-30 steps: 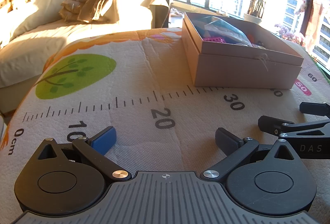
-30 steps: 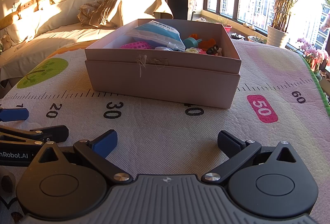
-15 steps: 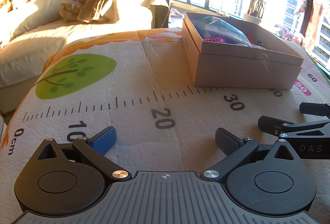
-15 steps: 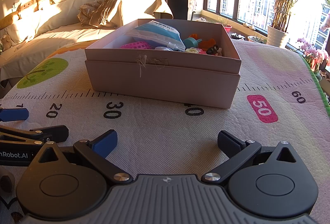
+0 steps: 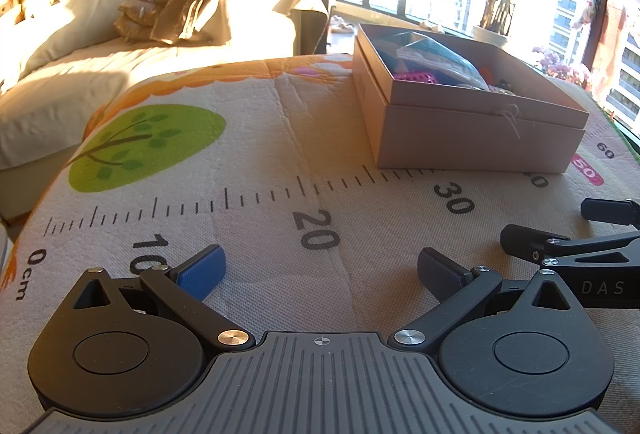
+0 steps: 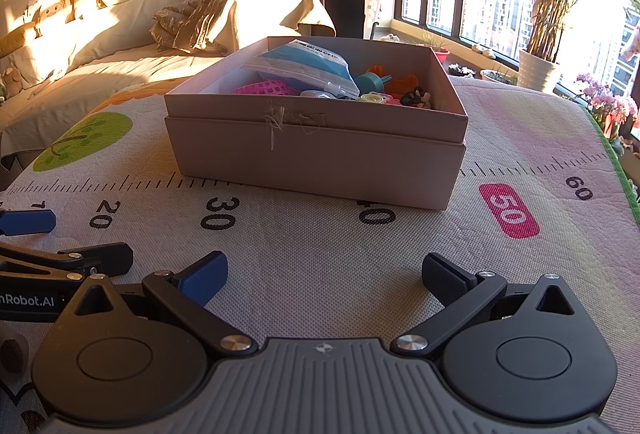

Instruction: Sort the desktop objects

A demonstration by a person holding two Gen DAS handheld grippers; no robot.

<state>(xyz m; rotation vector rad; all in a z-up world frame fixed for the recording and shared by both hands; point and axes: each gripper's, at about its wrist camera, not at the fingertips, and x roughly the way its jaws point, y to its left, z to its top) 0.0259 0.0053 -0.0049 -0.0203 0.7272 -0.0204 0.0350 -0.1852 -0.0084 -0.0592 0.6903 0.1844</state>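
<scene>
An open beige cardboard box (image 6: 320, 154) stands on the ruler-printed mat (image 6: 320, 242), near the 30 to 40 marks; it also shows in the left wrist view (image 5: 472, 138). Inside lie a blue-white plastic bag (image 6: 304, 64), a pink mesh item (image 6: 262, 88), a teal piece (image 6: 370, 80), orange pieces (image 6: 404, 82) and small bits. My left gripper (image 5: 320, 270) is open and empty, low over the mat near the 20 mark. My right gripper (image 6: 324, 274) is open and empty in front of the box. Each gripper shows at the edge of the other's view.
A bed with pillows and a crumpled blanket (image 6: 224, 14) lies behind the mat on the left. Windows, a potted palm (image 6: 540, 46) and flowers (image 6: 604, 106) stand at the right. The mat's green edge (image 6: 616, 162) runs along the right side.
</scene>
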